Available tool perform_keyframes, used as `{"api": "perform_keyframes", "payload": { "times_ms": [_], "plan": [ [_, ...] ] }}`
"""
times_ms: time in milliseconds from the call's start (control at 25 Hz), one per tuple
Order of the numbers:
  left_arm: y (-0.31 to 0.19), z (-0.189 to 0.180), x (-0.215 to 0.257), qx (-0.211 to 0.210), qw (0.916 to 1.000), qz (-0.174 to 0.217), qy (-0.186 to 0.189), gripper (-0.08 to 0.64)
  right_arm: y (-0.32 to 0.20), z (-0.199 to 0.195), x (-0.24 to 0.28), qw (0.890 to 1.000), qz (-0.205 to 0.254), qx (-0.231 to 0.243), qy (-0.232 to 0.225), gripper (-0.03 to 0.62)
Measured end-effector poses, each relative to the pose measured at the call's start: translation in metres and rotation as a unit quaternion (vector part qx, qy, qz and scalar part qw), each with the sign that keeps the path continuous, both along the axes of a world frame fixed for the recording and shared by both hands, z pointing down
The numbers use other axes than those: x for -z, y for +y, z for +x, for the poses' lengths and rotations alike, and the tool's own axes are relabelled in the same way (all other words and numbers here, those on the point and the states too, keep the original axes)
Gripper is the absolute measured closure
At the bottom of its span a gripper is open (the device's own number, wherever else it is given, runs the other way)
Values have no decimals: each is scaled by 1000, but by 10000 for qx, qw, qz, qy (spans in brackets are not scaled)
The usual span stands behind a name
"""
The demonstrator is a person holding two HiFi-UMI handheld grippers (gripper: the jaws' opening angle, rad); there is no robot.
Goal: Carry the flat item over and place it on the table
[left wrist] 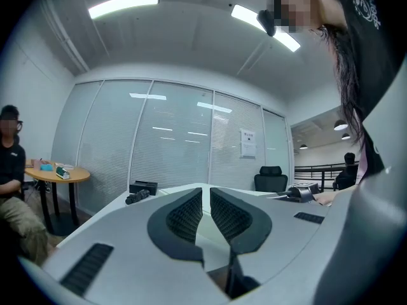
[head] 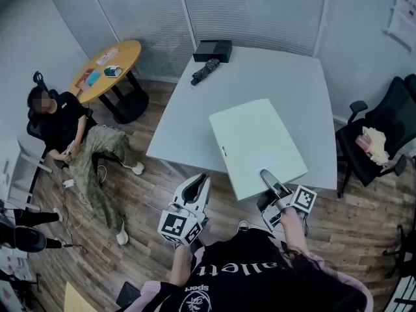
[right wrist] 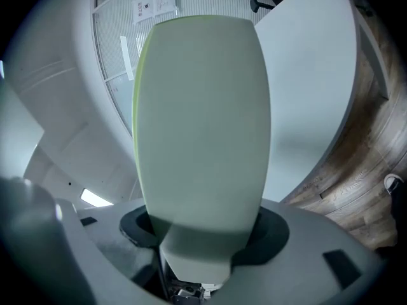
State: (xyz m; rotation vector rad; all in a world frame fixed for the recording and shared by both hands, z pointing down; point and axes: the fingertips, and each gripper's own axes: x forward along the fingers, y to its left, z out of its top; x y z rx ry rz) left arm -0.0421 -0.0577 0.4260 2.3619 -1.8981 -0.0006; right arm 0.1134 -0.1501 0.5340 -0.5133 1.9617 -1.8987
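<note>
A pale green flat board (head: 257,145) lies over the near part of the white table (head: 273,77), its near edge jutting past the table's front. My right gripper (head: 270,177) is shut on that near edge. In the right gripper view the board (right wrist: 203,119) fills the middle, clamped between the jaws (right wrist: 203,234), with the table (right wrist: 311,75) behind it. Whether the board rests on the table or hangs just above it I cannot tell. My left gripper (head: 195,186) hovers over the floor left of the board, shut and holding nothing (left wrist: 205,202).
A black box (head: 213,49) and a folded black umbrella (head: 205,71) sit at the table's far left corner. A round wooden table (head: 107,69) and a seated person (head: 62,125) are at the left. An office chair (head: 383,132) stands at the right.
</note>
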Motion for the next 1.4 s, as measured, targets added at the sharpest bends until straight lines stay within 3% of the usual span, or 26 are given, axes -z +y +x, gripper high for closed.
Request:
{"api": "perform_keyframes", "payload": {
  "times_ms": [400, 800, 1400],
  "plan": [
    [-43, -13, -3, 72, 9994, -158, -291, 505, -42, -15, -16, 9997, -138, 123, 138, 308],
    [-101, -52, -6, -101, 9996, -137, -213, 505, -93, -50, -23, 9994, -173, 2, 283, 308],
    [-211, -164, -8, -580, 9981, -201, -79, 505, -217, -142, -43, 9951, -420, -568, 685, 307]
  ]
}}
